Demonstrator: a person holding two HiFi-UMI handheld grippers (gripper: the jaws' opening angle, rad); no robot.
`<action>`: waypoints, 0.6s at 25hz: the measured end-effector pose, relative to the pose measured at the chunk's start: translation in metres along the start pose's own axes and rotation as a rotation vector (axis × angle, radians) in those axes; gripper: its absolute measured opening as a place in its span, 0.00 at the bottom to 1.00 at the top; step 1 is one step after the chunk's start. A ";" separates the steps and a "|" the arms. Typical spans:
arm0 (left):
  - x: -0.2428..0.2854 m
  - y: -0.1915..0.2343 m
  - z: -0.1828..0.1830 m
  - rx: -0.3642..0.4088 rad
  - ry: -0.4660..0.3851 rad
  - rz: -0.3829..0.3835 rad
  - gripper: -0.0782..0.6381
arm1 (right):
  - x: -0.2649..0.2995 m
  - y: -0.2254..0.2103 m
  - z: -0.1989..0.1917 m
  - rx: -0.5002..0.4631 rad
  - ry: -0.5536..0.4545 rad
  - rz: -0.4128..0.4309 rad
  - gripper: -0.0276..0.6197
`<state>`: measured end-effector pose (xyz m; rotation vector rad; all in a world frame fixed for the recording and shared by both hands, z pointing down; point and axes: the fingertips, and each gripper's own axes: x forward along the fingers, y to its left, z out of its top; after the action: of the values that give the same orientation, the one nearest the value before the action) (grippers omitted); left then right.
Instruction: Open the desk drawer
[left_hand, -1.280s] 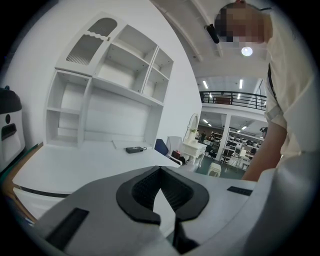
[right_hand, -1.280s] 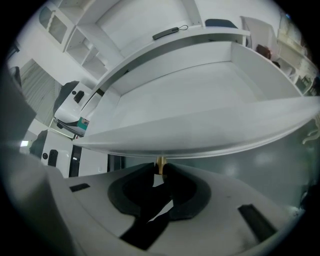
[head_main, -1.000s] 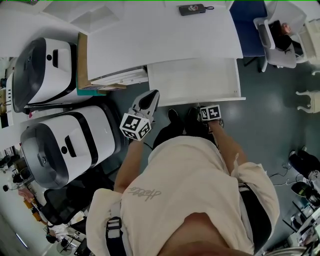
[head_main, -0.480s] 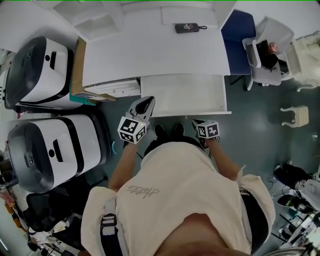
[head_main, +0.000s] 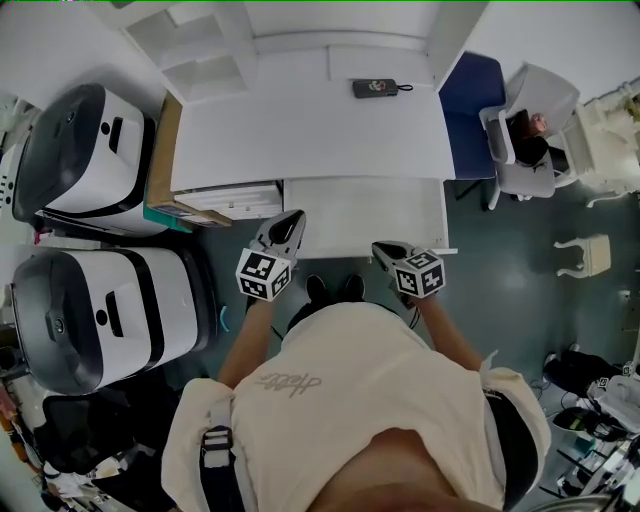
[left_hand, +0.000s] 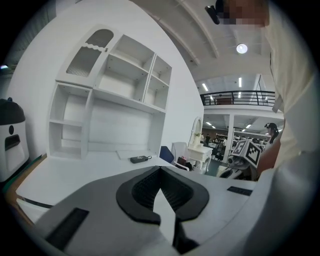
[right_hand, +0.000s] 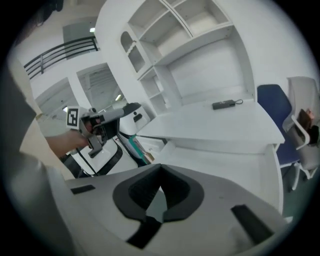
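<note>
- Drawer sits pulled out from under desk, dead ahead of both claws, with its long axis left-right across us.
- Right gripper is at its front edge and we can't tell contact; left gripper is just off the left corner.
- Both claws are clenched tip to tip, gripping nothing.
- We judge it already open.

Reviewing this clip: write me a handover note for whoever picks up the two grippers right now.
Grippers: left claw shut, nothing in it, at the front left corner of the white desk drawer; right claw shut, nothing in it, by the drawer's front edge, toward its right.
Drawer: stands pulled out from under the white desk.
Done: drawer open.
Left: probably nothing; pull further only if full extension is wanted.
</note>
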<state>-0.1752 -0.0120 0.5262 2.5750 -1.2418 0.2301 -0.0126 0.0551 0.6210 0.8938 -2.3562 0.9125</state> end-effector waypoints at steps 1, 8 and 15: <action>0.001 0.002 0.003 0.000 0.001 0.006 0.11 | -0.002 0.005 0.017 -0.010 -0.037 0.007 0.03; -0.001 0.011 0.042 -0.024 -0.048 0.032 0.11 | -0.026 0.016 0.120 -0.122 -0.286 -0.013 0.03; -0.002 0.009 0.102 0.028 -0.140 0.033 0.11 | -0.051 0.033 0.179 -0.222 -0.417 -0.005 0.03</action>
<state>-0.1814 -0.0477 0.4305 2.6349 -1.3393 0.0754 -0.0325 -0.0333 0.4551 1.0794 -2.7330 0.4796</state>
